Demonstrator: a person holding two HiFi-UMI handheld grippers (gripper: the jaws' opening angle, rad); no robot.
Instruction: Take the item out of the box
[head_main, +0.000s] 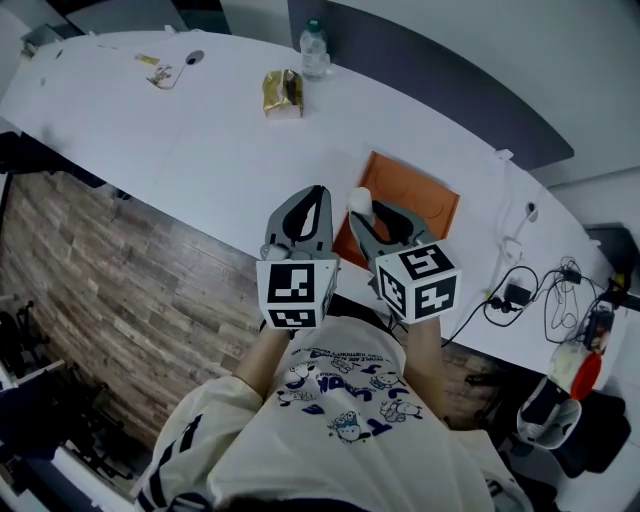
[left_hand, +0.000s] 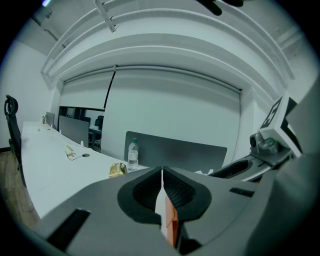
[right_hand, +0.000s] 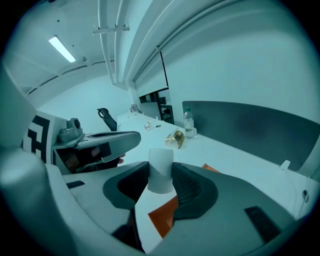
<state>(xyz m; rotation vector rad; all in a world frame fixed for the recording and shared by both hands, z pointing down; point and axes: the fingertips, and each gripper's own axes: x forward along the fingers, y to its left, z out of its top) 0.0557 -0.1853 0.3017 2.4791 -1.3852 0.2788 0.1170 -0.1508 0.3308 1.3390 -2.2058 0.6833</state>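
An open, flat orange box (head_main: 425, 200) lies on the white table (head_main: 180, 130) near its front edge. My right gripper (head_main: 366, 212) hangs over the box's left side, shut on a small white cylinder-shaped item (head_main: 358, 199). In the right gripper view the item (right_hand: 161, 170) stands upright between the pads, with the orange box (right_hand: 162, 217) below it. My left gripper (head_main: 312, 195) sits just left of the box with its jaws together and nothing in them. A thin slit in the left gripper view shows the box (left_hand: 171, 222) beneath.
A water bottle (head_main: 314, 50) and a gold foil pack (head_main: 283, 93) stand at the table's far side. Small bits (head_main: 160, 72) lie at the far left. Cables and a charger (head_main: 520, 292) trail at the right end. A dark partition (head_main: 440, 70) backs the table.
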